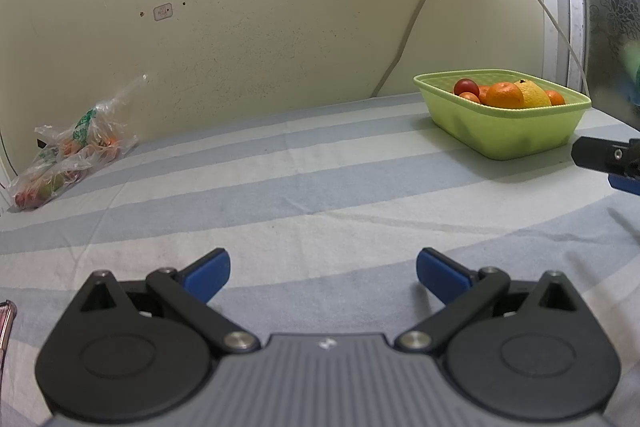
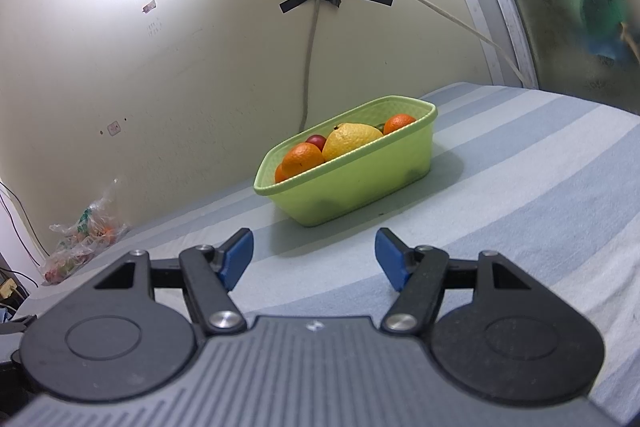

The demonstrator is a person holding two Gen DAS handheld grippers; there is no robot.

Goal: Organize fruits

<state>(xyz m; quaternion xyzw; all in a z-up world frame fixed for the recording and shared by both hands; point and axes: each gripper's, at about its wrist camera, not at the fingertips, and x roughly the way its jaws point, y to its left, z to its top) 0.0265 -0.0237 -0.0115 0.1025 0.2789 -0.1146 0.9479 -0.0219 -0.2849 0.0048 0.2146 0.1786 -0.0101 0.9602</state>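
Fruit sat piled in the green basket at the centre of the right wrist view: an orange at the near-left end, a yellow citrus in the middle, a small red fruit behind them and a second orange toward the far-right end. In the left wrist view the same basket lay at the right of the frame, on the striped cloth near the wall. More fruit showed through a clear plastic bag at the left edge of that view, well apart from the basket. The right gripper hovered short of the basket, its blue pads parted and nothing between them; the left gripper stood wider still, also empty, over bare cloth at the bottom of its frame. The step in hand looked like choosing the next piece, and the bag seemed the likely source. A good approach would steady the bag with one gripper and draw fruit out with the other, since thin film would probably slide and bunch. Round fruit could roll on the cloth, so a centred, gentle squeeze seemed wise.
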